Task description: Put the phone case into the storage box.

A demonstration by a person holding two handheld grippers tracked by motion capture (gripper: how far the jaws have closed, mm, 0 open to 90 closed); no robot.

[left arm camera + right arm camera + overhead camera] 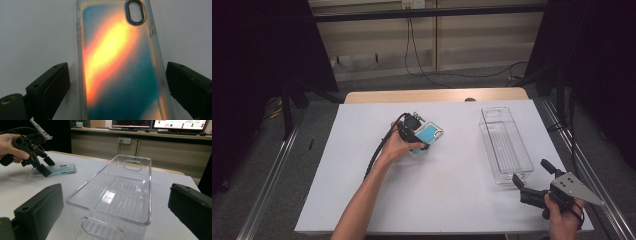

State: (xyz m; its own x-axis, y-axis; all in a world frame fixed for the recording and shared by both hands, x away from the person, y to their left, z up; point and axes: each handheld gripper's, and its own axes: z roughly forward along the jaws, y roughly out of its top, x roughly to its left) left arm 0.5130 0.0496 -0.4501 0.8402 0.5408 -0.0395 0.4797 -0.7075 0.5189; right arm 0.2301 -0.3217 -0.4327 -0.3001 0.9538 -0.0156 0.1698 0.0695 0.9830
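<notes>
A phone case (120, 62) with a blue and orange iridescent back and a clear rim lies flat on the white table. My left gripper (116, 67) stands open over it, one jaw on each long side; there is a small gap on the left and almost none on the right. From above, the left gripper (414, 131) sits at the table's middle on the case (432, 134). A clear plastic bin (505, 145) stands empty at the right. My right gripper (531, 171) is open just in front of the bin's near end (110, 220), not touching it.
The white table sheet (377, 195) has free room in front and at the left. A wooden table edge (437, 95) runs along the back. Black stands and cables flank the table. In the right gripper view, the left gripper (41, 167) and the phone case (62, 168) show farther off.
</notes>
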